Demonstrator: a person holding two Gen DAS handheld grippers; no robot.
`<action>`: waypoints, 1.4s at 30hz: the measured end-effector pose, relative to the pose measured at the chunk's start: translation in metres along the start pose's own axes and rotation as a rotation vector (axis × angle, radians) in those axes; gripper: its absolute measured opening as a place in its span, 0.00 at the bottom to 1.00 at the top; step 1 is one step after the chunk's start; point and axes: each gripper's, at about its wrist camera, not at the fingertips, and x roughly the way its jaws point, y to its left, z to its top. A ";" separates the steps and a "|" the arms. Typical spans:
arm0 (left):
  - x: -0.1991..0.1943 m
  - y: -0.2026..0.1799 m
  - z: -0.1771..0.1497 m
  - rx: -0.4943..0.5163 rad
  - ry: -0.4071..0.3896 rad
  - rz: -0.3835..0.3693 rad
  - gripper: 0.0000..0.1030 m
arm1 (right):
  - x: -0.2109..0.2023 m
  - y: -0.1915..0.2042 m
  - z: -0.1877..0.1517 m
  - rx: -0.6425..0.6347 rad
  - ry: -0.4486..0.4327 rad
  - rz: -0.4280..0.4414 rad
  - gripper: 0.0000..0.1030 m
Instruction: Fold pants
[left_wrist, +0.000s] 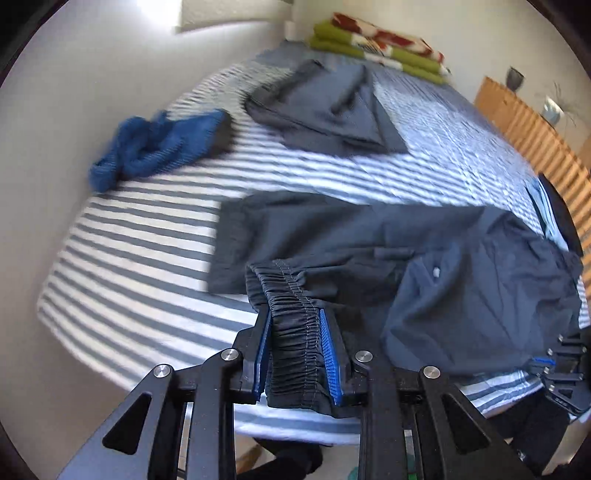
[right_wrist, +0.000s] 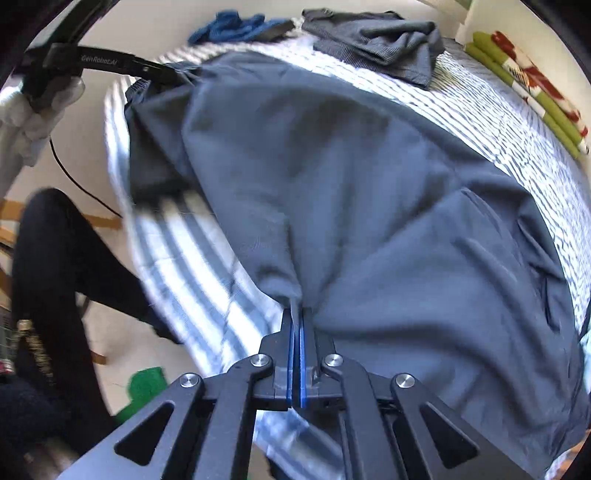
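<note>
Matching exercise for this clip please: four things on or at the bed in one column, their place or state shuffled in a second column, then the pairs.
1. left tongs
2. right tongs
3. blue towel
4. green blanket

A. folded at the bed's far end
B. crumpled near the bed's edge
C. pinching plain pants fabric
D. around the gathered elastic waistband

Pairs: 1-D, 2-C, 3-B, 4-A

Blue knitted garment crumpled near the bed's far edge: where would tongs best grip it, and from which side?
Grip the blue knitted garment at its raised, bunched middle fold, coming down from above. It lies in a loose heap on the striped bed cover, so no flat edge offers itself, and the ridge gives thickness to pinch.
</note>
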 end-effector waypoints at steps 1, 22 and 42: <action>-0.007 0.008 0.001 -0.011 -0.008 0.020 0.26 | -0.010 -0.002 -0.005 0.006 -0.007 0.023 0.02; 0.163 0.068 0.130 -0.164 0.147 0.041 0.70 | -0.030 -0.202 0.062 0.265 -0.105 -0.163 0.44; 0.061 0.055 0.132 -0.107 -0.128 0.087 0.27 | -0.058 -0.258 0.055 0.337 -0.145 -0.158 0.00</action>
